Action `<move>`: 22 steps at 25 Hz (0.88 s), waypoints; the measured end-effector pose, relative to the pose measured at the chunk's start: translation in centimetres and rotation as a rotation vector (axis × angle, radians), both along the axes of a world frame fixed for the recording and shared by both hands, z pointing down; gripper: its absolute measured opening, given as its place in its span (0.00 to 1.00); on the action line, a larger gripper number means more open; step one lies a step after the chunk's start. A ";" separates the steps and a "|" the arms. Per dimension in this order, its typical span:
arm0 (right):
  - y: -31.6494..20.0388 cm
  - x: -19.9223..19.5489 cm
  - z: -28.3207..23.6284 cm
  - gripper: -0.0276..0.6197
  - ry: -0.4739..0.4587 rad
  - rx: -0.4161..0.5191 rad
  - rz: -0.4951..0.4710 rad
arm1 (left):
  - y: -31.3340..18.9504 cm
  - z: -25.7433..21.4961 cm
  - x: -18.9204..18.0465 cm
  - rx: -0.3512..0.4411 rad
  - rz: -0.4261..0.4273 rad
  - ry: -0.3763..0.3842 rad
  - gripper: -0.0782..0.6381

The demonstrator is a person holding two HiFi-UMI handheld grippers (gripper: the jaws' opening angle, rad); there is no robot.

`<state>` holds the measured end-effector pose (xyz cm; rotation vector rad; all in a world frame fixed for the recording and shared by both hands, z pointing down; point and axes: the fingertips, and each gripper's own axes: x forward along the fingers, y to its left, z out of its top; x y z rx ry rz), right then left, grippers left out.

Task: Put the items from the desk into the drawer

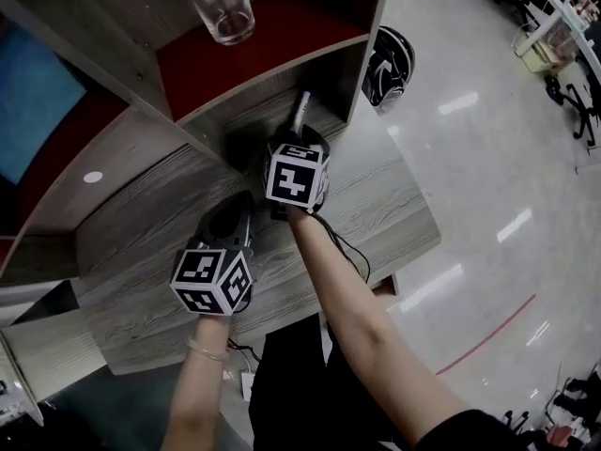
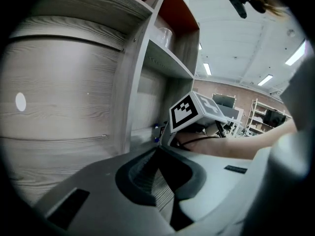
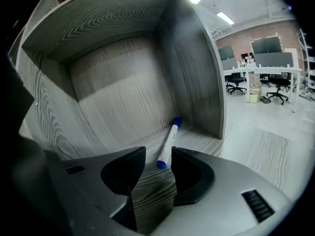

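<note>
Right gripper view is showing us the pen [image 3: 168,140], white with blue ends, lying on the desk [image 3: 275,151] inside the bottom cubby [image 3: 123,82] of the shelf unit. It is slanting away toward the cubby's back right corner. We are holding the right claw [image 3: 156,154] released, its jaws standing apart. The pen's near blue end is lying between the jaw tips, close beside the right jaw, and the pads are not pressing on it. In the head view this claw is reaching into the cubby mouth, with the pen sticking out beyond it. We are holding the left claw [image 2: 157,154] clenched on nothing, over the desk, behind and to the left of the right one. A glass [image 1: 225,12] is standing on the red shelf above.
</note>
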<state>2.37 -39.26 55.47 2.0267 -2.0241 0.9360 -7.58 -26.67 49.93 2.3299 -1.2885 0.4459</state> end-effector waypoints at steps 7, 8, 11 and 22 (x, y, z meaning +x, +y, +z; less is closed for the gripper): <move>-1.6 0.3 1.3 0.26 0.088 -0.104 0.048 | -0.7 0.0 -0.6 -0.002 0.018 0.012 0.15; -1.7 0.4 1.6 0.26 0.099 -0.131 0.054 | -0.7 0.1 -0.8 -0.004 0.020 0.014 0.15; -2.2 0.5 2.5 0.33 0.098 -0.216 0.063 | -0.9 0.2 -1.1 -0.008 0.023 0.016 0.15; -2.0 1.3 2.8 0.20 0.196 -0.240 0.074 | -1.0 0.1 -1.1 -0.013 0.030 0.017 0.15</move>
